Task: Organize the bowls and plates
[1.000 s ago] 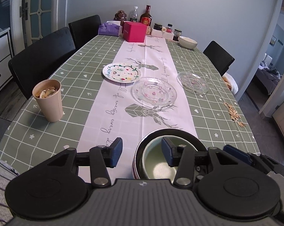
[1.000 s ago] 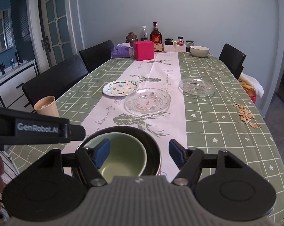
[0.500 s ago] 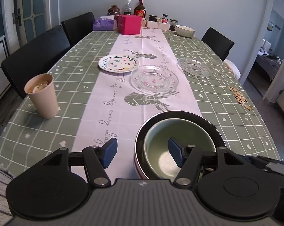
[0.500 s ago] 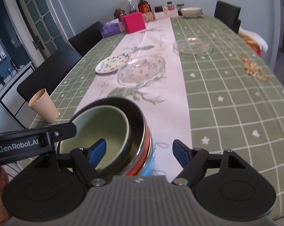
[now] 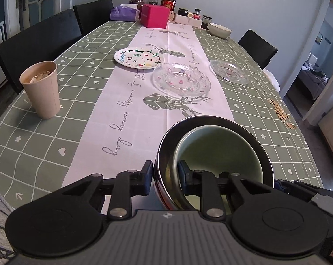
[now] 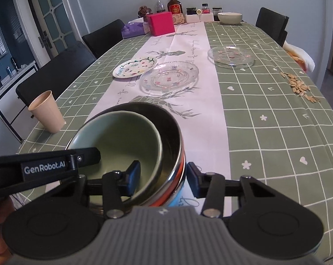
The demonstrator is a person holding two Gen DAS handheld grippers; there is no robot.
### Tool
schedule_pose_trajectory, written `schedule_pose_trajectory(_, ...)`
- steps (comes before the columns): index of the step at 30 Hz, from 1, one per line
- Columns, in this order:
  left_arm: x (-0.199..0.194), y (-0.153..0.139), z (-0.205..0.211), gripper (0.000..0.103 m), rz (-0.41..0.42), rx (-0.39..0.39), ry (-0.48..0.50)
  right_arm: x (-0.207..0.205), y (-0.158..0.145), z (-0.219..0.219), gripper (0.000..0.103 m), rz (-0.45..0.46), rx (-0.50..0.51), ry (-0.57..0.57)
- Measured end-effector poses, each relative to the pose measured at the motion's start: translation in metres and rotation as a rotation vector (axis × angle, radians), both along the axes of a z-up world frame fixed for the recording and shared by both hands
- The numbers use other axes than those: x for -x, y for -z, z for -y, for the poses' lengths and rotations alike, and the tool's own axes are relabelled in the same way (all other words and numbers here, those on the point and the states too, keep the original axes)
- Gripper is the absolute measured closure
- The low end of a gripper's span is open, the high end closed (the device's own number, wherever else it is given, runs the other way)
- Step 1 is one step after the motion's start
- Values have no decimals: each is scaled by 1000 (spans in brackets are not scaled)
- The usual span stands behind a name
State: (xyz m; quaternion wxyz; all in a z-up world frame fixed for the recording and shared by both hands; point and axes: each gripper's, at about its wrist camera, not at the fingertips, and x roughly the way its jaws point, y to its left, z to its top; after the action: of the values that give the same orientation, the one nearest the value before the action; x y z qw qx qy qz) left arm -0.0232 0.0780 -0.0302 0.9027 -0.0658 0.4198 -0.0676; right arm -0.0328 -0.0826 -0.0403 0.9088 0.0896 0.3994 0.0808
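Both grippers have closed in since the earlier frames: left gripper (image 5: 164, 177) and right gripper (image 6: 163, 182) each clamp their fingers across the rim of the nested bowls (image 6: 131, 145), seemingly lifted at the near worktop (image 6: 276, 132) edge. Bowls stacked. Outstanding: painted plate (image 5: 139, 57), two glass plates (image 5: 181, 80) (image 5: 229, 70), far bowl (image 6: 229, 17).
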Motion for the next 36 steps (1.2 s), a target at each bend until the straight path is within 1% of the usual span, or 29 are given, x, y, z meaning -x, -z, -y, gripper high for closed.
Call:
schedule_pose_trajectory(2, 1, 1, 0, 76, 11, -12, 4, -2, 0, 1, 58, -2, -21, 9)
schedule_pose_trajectory(6, 2, 2, -5, 77, 11, 8, -4, -3, 0, -7, 58, 7, 14, 10)
schedule_pose_trajectory(18, -2, 3, -45, 76, 4, 63, -100, -12, 1, -44, 58, 13, 25, -29)
schedule_pose_trajectory(24, -2, 3, -53, 76, 22, 28, -154, -16, 2, -66, 57, 29, 55, -59)
schedule_pose_trajectory(27, -3, 3, -59, 76, 18, 46, -165, -19, 3, -68, 57, 35, 41, -61)
schedule_pose_trajectory(30, -2, 2, -63, 74, 30, 67, -153, -19, 4, -65, 57, 37, 13, -42)
schedule_pose_trajectory(31, -2, 1, -63, 71, 34, 69, -153, -18, 4, -64, 57, 43, 3, -33)
schedule_pose_trajectory(32, -1, -1, -63, 62, 43, 66, -159, -16, 4, -64, 56, 51, -10, -25)
schedule_pose_trajectory(33, 0, -3, -63, 55, 54, 62, -161, -15, 3, -63, 55, 58, -20, -18)
schedule_pose_trajectory(34, 1, -5, -63, 40, 69, 53, -162, -14, 2, -62, 53, 66, -29, -13)
schedule_pose_trajectory(35, 3, -8, -62, 34, 85, 45, -160, -13, 0, -61, 46, 74, -36, -11)
schedule_pose_trajectory(36, 5, -11, -62, 34, 103, 37, -158, -12, -2, -60, 40, 82, -42, -12)
